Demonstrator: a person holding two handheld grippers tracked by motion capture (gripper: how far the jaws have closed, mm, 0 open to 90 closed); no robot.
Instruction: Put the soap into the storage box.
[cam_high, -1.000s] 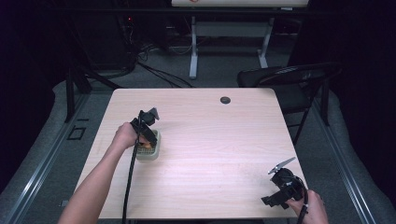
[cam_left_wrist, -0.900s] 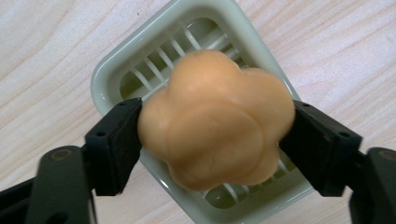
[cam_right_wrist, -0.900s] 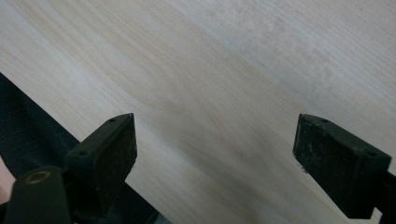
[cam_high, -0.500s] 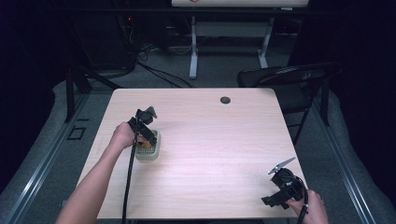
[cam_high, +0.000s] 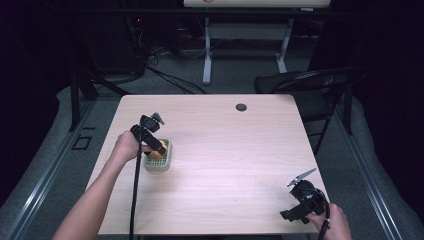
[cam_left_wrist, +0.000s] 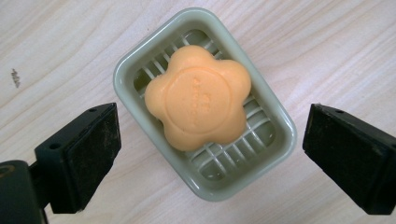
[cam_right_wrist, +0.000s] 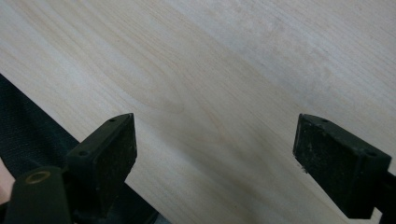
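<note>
Here the soap dish (cam_left_wrist: 205, 105) lies diagonally, soap (cam_left_wrist: 198, 108) face-up.

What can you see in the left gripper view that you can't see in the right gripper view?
The left gripper view has an orange flower-shaped soap lying in a green soap dish. The left hand-held gripper hangs over them, jaws wide and touching nothing; they have just been opening. The right gripper view has the table's edge with dark floor beyond it, under the open right hand-held gripper. Both have two black jaws spread apart and the pale wooden table.
</note>
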